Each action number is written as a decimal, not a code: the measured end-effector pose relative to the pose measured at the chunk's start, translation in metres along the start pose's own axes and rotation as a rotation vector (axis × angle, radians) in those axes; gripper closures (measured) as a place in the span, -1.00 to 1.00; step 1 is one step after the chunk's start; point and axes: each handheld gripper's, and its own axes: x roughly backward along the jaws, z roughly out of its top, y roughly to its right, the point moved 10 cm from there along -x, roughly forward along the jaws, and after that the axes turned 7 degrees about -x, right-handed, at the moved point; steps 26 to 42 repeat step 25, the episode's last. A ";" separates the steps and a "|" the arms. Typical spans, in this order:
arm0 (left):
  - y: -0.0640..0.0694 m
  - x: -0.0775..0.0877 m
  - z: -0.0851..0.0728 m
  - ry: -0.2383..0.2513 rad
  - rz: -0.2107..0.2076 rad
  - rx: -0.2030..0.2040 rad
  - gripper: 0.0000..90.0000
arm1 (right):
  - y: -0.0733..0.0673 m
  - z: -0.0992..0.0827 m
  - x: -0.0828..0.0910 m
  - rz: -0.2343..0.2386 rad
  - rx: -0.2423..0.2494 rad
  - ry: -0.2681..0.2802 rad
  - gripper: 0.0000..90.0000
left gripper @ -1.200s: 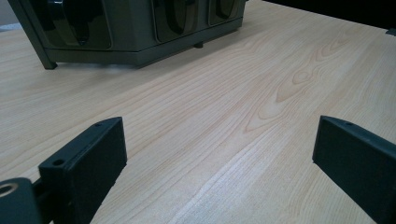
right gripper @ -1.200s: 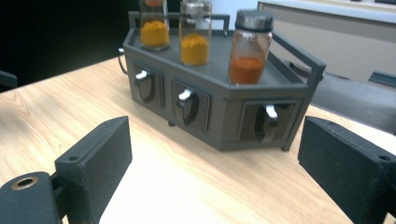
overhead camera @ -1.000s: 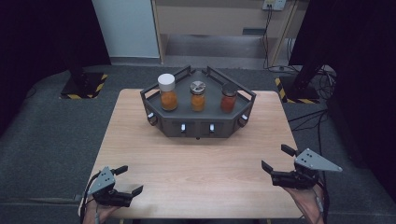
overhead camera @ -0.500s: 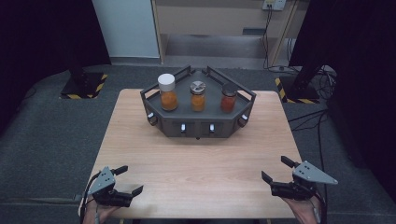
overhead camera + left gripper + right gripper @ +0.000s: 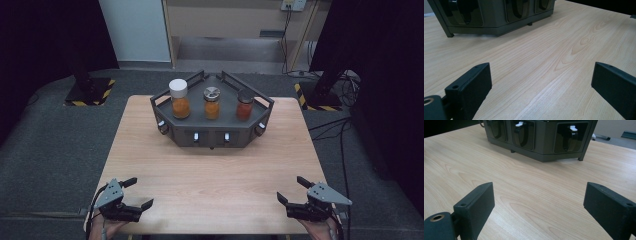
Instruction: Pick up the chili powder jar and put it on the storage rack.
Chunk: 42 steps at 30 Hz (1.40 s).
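A dark grey angular stand (image 5: 215,138) sits at the far middle of the wooden table (image 5: 210,175). On top of it stand three jars: a white-lidded one with orange contents (image 5: 179,99), a metal-lidded one (image 5: 212,103) and a dark-lidded one with red contents (image 5: 244,105). My left gripper (image 5: 140,192) rests open at the near left corner, holding nothing. At the near right corner my right gripper (image 5: 291,189) is open and holds nothing too. The left gripper view has wide-apart jaws (image 5: 541,82) over bare wood, the stand (image 5: 494,20) farther off. The right gripper view shows the same (image 5: 539,200), facing the stand (image 5: 544,147).
The stand's front has recessed bays with small white levers (image 5: 519,124). Grey carpet surrounds the table; black-and-yellow striped bases (image 5: 90,90) and cables (image 5: 345,125) lie on the floor beyond. Bare wood stretches between the grippers and the stand.
My right gripper has drawn back toward the table's near edge and slightly lower in the view. The left gripper and the jars have stayed put.
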 end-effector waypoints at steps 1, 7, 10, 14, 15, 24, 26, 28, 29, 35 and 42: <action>0.000 0.000 0.000 0.001 0.000 0.000 -0.95 | 0.000 -0.001 0.000 -0.001 0.002 0.002 -0.78; -0.001 0.000 0.000 0.006 -0.005 0.004 -0.95 | 0.003 -0.004 -0.001 0.009 -0.012 0.002 -0.78; -0.001 0.001 -0.001 0.015 -0.005 0.008 -0.95 | 0.004 -0.006 -0.002 0.019 -0.020 0.004 -0.78; -0.001 0.001 -0.001 0.014 -0.007 0.007 -0.95 | 0.004 -0.007 -0.003 0.023 -0.021 -0.005 -0.79; -0.001 0.000 0.000 0.015 -0.008 0.007 -0.95 | 0.004 -0.007 -0.003 0.025 -0.021 -0.007 -0.79; -0.001 0.000 0.000 0.017 -0.007 0.008 -0.95 | 0.005 -0.007 -0.004 0.025 -0.015 -0.013 -0.79; -0.001 0.000 0.000 0.017 -0.007 0.008 -0.95 | 0.005 -0.007 -0.004 0.025 -0.015 -0.013 -0.79; -0.001 0.000 0.000 0.017 -0.007 0.008 -0.95 | 0.005 -0.007 -0.004 0.025 -0.015 -0.013 -0.79; -0.001 0.000 0.000 0.017 -0.007 0.008 -0.95 | 0.005 -0.007 -0.004 0.025 -0.015 -0.013 -0.79; -0.001 0.000 0.000 0.017 -0.007 0.008 -0.95 | 0.005 -0.007 -0.004 0.025 -0.015 -0.013 -0.79; -0.001 0.000 0.000 0.017 -0.007 0.008 -0.95 | 0.005 -0.007 -0.004 0.025 -0.015 -0.013 -0.79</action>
